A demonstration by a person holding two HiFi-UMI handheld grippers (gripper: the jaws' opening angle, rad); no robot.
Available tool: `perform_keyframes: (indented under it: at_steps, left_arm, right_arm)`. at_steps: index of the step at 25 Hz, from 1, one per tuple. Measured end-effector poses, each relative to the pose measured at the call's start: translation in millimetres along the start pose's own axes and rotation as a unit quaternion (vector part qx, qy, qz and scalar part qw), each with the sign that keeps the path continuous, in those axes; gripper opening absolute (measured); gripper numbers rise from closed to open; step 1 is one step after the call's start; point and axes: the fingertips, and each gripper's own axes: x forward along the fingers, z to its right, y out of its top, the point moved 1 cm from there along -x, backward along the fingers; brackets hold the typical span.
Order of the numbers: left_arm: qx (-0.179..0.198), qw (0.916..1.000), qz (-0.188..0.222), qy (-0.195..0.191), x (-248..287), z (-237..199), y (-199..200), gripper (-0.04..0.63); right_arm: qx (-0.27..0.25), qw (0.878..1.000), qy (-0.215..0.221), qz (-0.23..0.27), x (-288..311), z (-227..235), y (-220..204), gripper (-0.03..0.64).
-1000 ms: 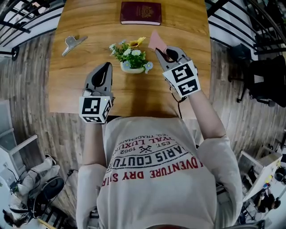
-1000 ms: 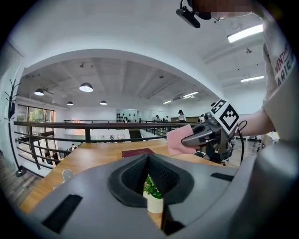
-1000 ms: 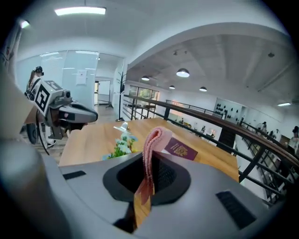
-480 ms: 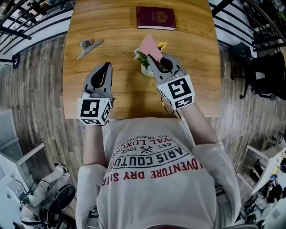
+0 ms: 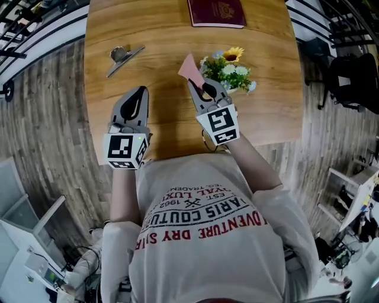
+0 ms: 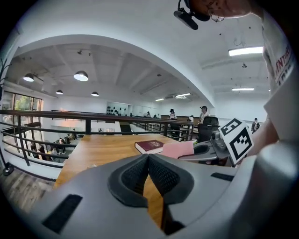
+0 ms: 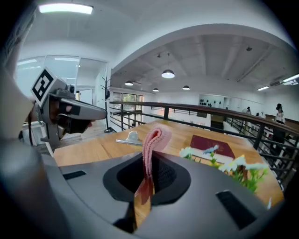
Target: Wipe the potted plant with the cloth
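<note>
A small potted plant (image 5: 228, 68) with white, blue and yellow flowers stands on the wooden table (image 5: 160, 47); its flowers (image 7: 238, 170) show at the right of the right gripper view. My right gripper (image 5: 195, 84) is shut on a folded pink cloth (image 5: 190, 67), which sticks up between the jaws (image 7: 153, 144). The cloth's tip is just left of the plant, apart from it. My left gripper (image 5: 140, 92) is shut and empty over the table's near left part, jaws together (image 6: 148, 158).
A dark red book (image 5: 217, 13) lies at the table's far edge, also seen in the left gripper view (image 6: 150, 146). A metal binder clip (image 5: 123, 57) lies at the far left (image 7: 131, 138). Black railings (image 5: 29, 18) and wood floor surround the table.
The right gripper with the cloth has swung from the plant's right side across to its left. The view has shifted, so the plant now sits further right. The left gripper stays shut.
</note>
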Motion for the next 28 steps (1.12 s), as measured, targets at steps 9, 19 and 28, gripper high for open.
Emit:
perform_keyframes:
  at_steps: [9,19,28]
  left_arm:
    - [-0.001,0.9982,-0.047,-0.037,3,-15,-42,0.015]
    - [0.019,0.9926,-0.07,-0.097,9,-2,-62,0.016]
    - [0.012,0.9894,-0.083,-0.119,19,0,-74,0.017]
  right_arm:
    - [0.055,0.986,-0.124,-0.101,22,14,-80,0.037]
    - [0.197,0.951,-0.214,-0.102,10,37,-118,0.037]
    - [0.34,0.906,-0.239,-0.083,-12,41,-139,0.035]
